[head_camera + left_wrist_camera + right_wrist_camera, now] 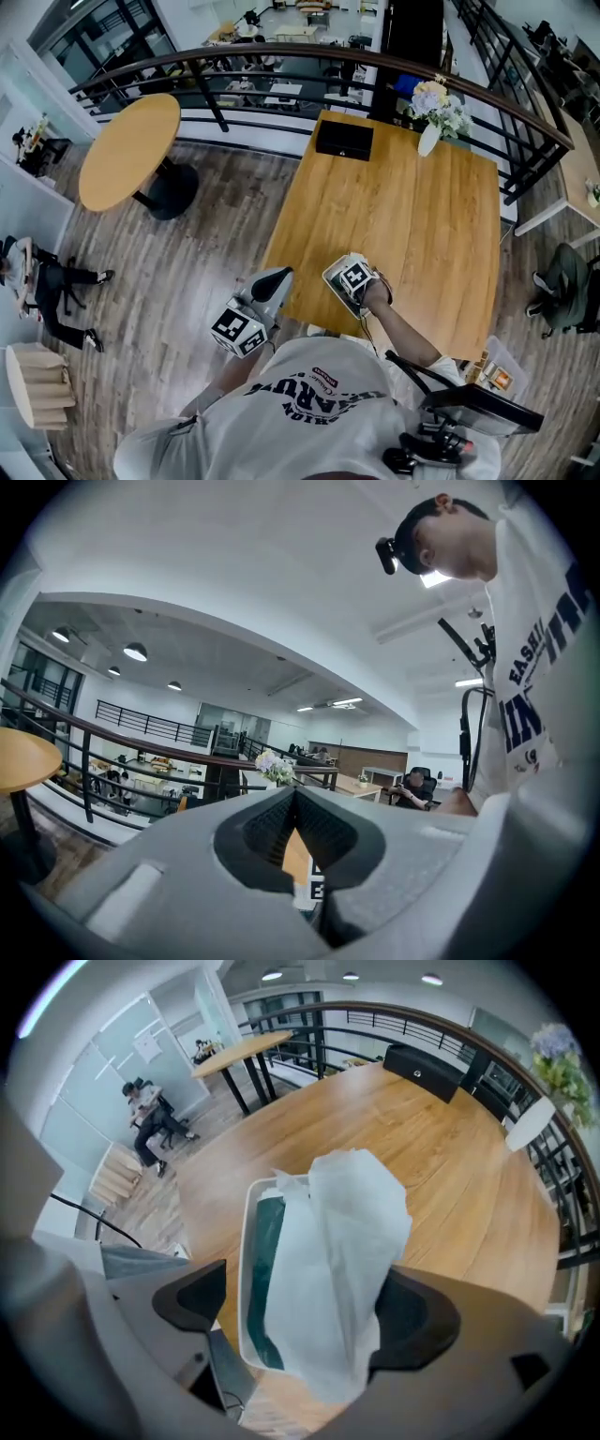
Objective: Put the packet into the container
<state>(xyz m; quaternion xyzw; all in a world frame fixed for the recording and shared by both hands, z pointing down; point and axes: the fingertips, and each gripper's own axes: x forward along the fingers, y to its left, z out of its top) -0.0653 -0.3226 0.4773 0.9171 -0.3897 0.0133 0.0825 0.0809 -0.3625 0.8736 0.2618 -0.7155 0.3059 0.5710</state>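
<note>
- I see a long wooden table (441,216) beside a curved railing (281,56), with a round table (127,150) at the upper left over plank flooring.
- The right gripper (305,1312) has its jaws wide apart. The white packet (337,1241) lies loose between them, draped over the white container (246,1279) at the table's near edge.
- My right hand (378,292) points that gripper steeply down. The left gripper (295,791) is level, with its jaws together and empty.

Your packet (333,1269) looks thin, crinkly and matt, plastic or paper; the container (246,1269) at its 9 o'clock is smooth white plastic, on a satin wood-grain surface (441,1166).
</note>
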